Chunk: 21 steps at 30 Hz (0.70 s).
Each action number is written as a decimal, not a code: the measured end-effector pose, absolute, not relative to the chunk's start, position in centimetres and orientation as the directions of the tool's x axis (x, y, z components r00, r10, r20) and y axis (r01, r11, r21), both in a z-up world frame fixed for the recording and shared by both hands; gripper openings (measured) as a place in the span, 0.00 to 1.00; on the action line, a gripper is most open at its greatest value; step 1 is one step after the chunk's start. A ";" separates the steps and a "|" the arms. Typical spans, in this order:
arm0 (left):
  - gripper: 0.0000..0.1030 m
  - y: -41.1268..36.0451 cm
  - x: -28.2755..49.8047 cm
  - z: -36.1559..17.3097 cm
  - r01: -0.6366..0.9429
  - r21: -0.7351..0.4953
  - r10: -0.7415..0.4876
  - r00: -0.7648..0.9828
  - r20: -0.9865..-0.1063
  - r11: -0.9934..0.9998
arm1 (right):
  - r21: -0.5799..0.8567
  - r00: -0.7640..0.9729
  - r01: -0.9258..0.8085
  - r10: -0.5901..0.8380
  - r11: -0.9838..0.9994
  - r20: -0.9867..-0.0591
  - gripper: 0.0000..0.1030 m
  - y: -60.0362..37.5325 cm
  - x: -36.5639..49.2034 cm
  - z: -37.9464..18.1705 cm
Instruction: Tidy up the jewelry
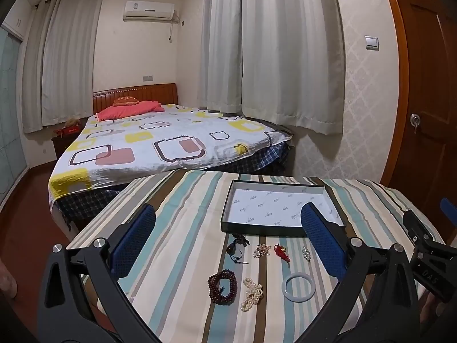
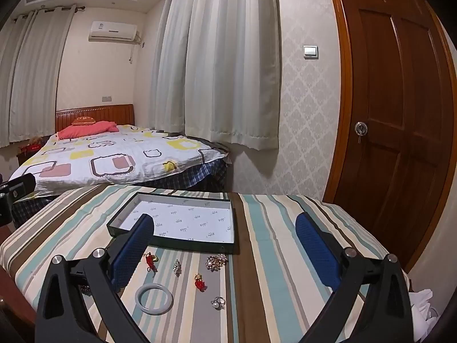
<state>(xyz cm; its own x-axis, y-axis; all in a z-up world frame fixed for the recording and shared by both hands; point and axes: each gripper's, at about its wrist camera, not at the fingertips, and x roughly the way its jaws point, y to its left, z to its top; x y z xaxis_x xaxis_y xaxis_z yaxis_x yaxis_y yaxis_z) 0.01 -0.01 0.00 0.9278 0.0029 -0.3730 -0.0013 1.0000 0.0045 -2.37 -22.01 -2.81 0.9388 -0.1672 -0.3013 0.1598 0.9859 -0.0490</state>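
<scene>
While spread wide, left gripper (image 1: pixel 228 228) above jewelry (image 1: pixel 251 290).

This is a bedroom in a home. A bed (image 1: pixel 160 143) with a wooden headboard (image 1: pixel 134 95), a patterned sheet and a pink pillow (image 1: pixel 128 110) fills the room's far side. Above the bed's head hangs a wall air conditioner (image 1: pixel 148 11), pale curtains (image 1: pixel 271 57) drop beside the bed, and a wooden door (image 2: pixel 400 114) stands to its right, past damask-patterned wallpaper (image 2: pixel 308 114).
</scene>
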 end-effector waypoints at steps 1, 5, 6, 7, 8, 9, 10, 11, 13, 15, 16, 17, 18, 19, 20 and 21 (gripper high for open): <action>0.96 0.0 -0.1 0.0 0.001 -0.004 -0.003 0.932 -0.363 1.000 | -0.049 0.939 0.160 -0.167 0.986 -0.301 0.94 -22.0 -2.3 -2.7; 0.96 0.0 -0.1 0.0 0.004 -0.008 -0.007 0.930 -0.368 1.000 | -0.050 0.940 0.161 -0.169 0.986 -0.298 0.94 -21.9 -2.4 -2.6; 0.96 0.0 -0.1 0.0 0.002 -0.008 -0.005 0.931 -0.365 1.000 | -0.051 0.940 0.161 -0.169 0.986 -0.296 0.94 -22.0 -2.4 -2.8; 0.96 -0.1 -0.1 0.0 0.003 -0.007 -0.005 0.931 -0.366 1.000 | -0.051 0.940 0.161 -0.169 0.986 -0.297 0.94 -21.9 -2.5 -2.7; 0.96 -0.1 -0.2 0.0 0.004 -0.006 -0.006 0.930 -0.367 1.000 | -0.051 0.940 0.161 -0.169 0.986 -0.296 0.94 -21.9 -2.5 -2.7; 0.96 -0.2 -0.2 0.1 0.005 -0.005 -0.007 0.930 -0.367 1.000 | -0.050 0.940 0.161 -0.169 0.986 -0.296 0.94 -21.9 -2.5 -2.7; 0.96 -0.3 -0.3 0.1 0.006 -0.004 -0.007 0.930 -0.367 1.000 | -0.050 0.940 0.162 -0.169 0.986 -0.295 0.94 -21.9 -2.5 -2.7; 0.96 0.0 0.0 0.0 0.001 -0.014 -0.006 0.929 -0.370 1.000 | -0.050 0.941 0.161 -0.169 0.986 -0.294 0.94 -21.9 -2.5 -2.7; 0.96 0.0 0.0 0.0 0.002 -0.014 -0.007 0.928 -0.372 1.000 | -0.051 0.941 0.162 -0.169 0.986 -0.294 0.94 -21.9 -2.4 -2.7; 0.96 -0.1 0.0 -0.1 0.003 -0.012 -0.007 0.927 -0.375 1.000 | -0.051 0.941 0.162 -0.169 0.986 -0.293 0.94 -21.9 -2.5 -2.8; 0.96 0.0 -0.1 0.0 0.003 -0.013 -0.008 0.927 -0.376 1.000 | -0.051 0.941 0.162 -0.170 0.986 -0.294 0.94 -21.8 -2.5 -2.7; 0.96 0.6 -0.4 0.0 0.004 -0.015 -0.009 0.927 -0.376 1.000 | -0.051 0.941 0.162 -0.169 0.986 -0.293 0.94 -21.8 -2.5 -2.8; 0.96 0.7 -0.5 0.0 0.004 -0.015 -0.009 0.926 -0.377 1.000 | -0.051 0.941 0.162 -0.169 0.986 -0.293 0.94 -21.8 -2.5 -2.8; 0.96 0.8 -0.3 -0.2 0.005 -0.015 -0.010 0.926 -0.377 1.000 | -0.051 0.941 0.162 -0.170 0.985 -0.292 0.94 -21.8 -2.5 -2.7; 0.96 0.8 -0.3 -0.3 0.005 -0.016 -0.010 0.926 -0.378 1.000 | -0.051 0.941 0.162 -0.170 0.985 -0.292 0.94 -21.8 -2.5 -2.9; 0.96 0.8 -0.2 -0.6 0.005 -0.017 -0.011 0.926 -0.377 1.000 | -0.051 0.941 0.162 -0.170 0.986 -0.292 0.94 -21.8 -2.5 -2.9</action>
<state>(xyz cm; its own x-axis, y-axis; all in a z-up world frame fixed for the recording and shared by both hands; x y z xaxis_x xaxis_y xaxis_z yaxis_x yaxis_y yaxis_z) -0.22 0.84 -0.59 0.9261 -0.0107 -0.3770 0.0047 0.9998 -0.0169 -2.46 -21.84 -2.87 0.9412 -0.1696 -0.2921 0.1618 0.9855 -0.0508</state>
